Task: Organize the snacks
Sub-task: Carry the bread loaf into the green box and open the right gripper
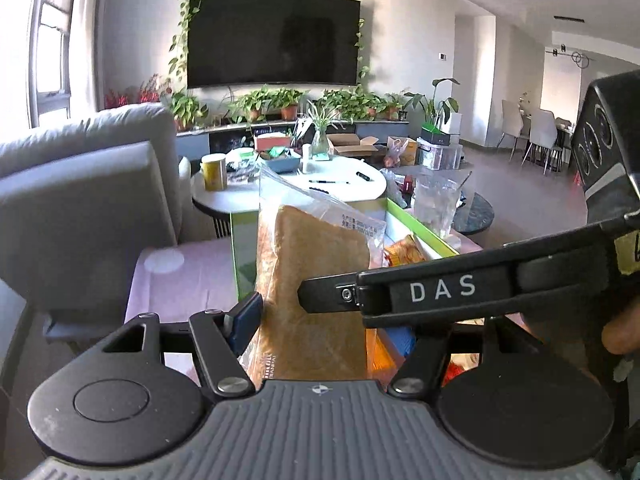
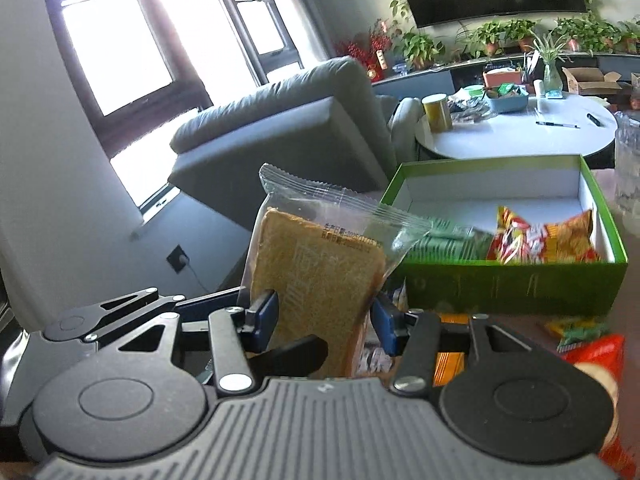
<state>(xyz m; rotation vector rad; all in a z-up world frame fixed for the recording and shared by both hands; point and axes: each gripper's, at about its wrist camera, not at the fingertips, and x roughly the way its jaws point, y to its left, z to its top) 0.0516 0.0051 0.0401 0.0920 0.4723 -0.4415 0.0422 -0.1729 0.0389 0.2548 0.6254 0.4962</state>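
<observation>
Above the green box [image 2: 516, 280], a bagged slice of bread [image 2: 316, 280] is pinched upright by both claws, right [image 2: 326, 316] and left [image 1: 304, 320], each clenched against its sides.

Bread packet in front of snack box, round table behind.
Bread packet [image 2: 316, 276] upright, just left of and before the open box [image 2: 516, 284]; snack bags [image 2: 544, 236] inside box at right. Round table [image 2: 516, 136] behind box, sofa [image 2: 280, 128] to its left.

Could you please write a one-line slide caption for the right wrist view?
Right hand-held gripper lifts a clear-wrapped slice of bread beside an open green box holding snack packets.
</observation>
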